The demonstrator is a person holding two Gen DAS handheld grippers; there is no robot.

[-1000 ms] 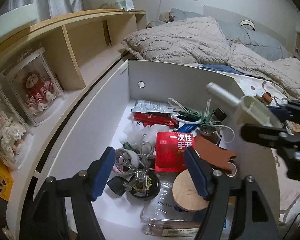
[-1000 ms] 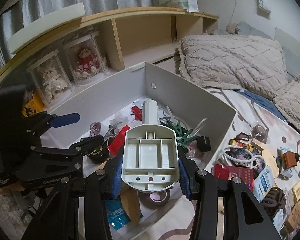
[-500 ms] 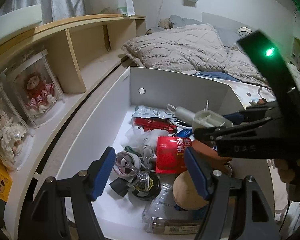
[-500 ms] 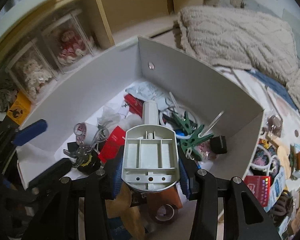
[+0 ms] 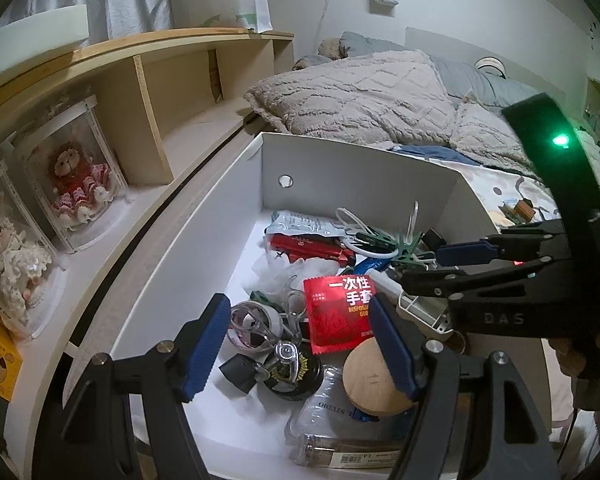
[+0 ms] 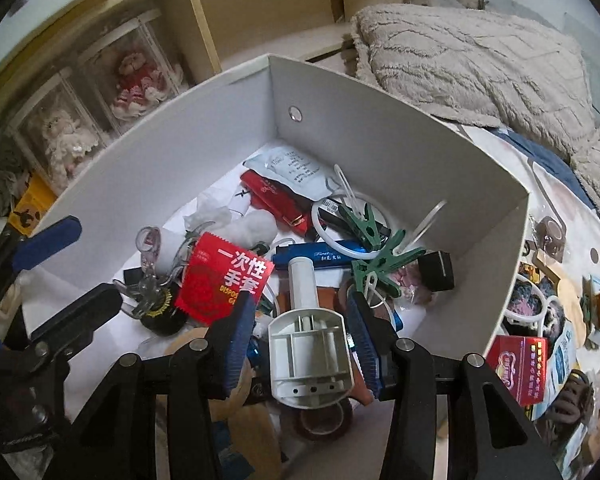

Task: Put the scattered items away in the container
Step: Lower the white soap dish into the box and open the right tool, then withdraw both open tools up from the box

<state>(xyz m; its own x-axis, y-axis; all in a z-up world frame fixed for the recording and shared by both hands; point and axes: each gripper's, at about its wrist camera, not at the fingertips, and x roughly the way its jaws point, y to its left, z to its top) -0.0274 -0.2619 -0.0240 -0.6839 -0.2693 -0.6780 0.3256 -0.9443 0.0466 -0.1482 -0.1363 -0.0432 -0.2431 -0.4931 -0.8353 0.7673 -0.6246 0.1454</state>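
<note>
The white box [image 5: 352, 168] [image 6: 380, 128] holds a pile of small items, among them a red glove packet [image 5: 340, 308] [image 6: 220, 284], green clips [image 6: 380, 248] and a wooden lid [image 5: 376, 376]. My right gripper [image 6: 300, 340] is open inside the box. The white plastic scoop [image 6: 308, 360] lies between its fingers with gaps on both sides, resting on the pile; it also shows in the left wrist view [image 5: 416, 304]. My left gripper [image 5: 296, 348] is open and empty above the near end of the box.
Several loose items lie on the bedspread right of the box, including a red box [image 6: 520, 368]. Beige pillows [image 5: 360, 96] lie behind. A wooden shelf [image 5: 100, 80] with boxed dolls [image 5: 76, 184] runs along the left.
My right gripper went down into the box with the white scoop and opened its fingers off it. My left gripper stayed nearly still.
</note>
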